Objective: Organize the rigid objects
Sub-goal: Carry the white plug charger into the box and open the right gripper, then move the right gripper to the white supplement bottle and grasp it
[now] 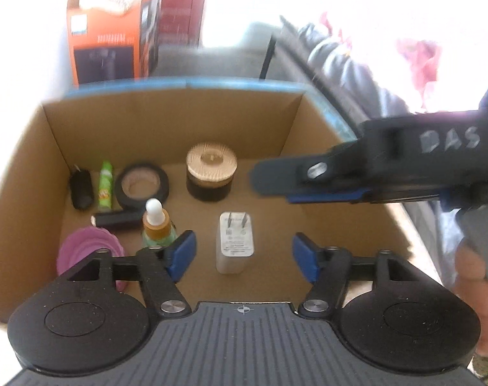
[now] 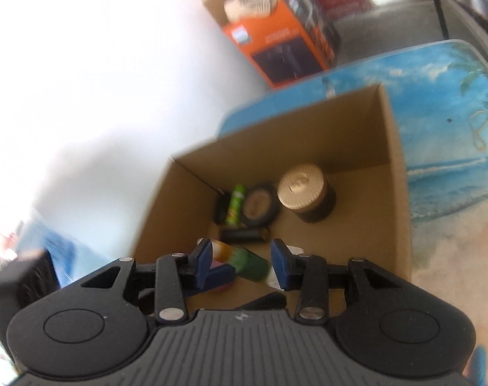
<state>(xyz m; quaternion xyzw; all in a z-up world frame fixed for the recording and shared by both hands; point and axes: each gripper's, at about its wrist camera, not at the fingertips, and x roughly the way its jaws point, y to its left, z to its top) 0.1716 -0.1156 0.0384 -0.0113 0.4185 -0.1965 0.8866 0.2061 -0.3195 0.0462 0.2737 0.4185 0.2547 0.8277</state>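
An open cardboard box [image 1: 167, 122] holds a white charger [image 1: 234, 241], a wood-lidded dark jar [image 1: 211, 170], a black tape roll [image 1: 142, 185], a green tube [image 1: 105, 185], a dropper bottle [image 1: 156, 225], a black cylinder [image 1: 117, 219], a dark object [image 1: 81, 188] and a pink cup [image 1: 86, 252]. My left gripper [image 1: 244, 254] is open and empty above the charger. My right gripper [image 2: 240, 265] is open and empty over the box [image 2: 395, 167], above the dropper bottle [image 2: 244, 259]. It also shows in the left wrist view [image 1: 308, 180]. The jar [image 2: 305, 193] and the tape roll [image 2: 260, 206] lie beyond.
The box stands on a beach-print surface [image 2: 453, 128]. An orange product box [image 1: 109, 29] stands behind it by a white wall. A grey couch with clothes [image 1: 340, 58] lies to the right.
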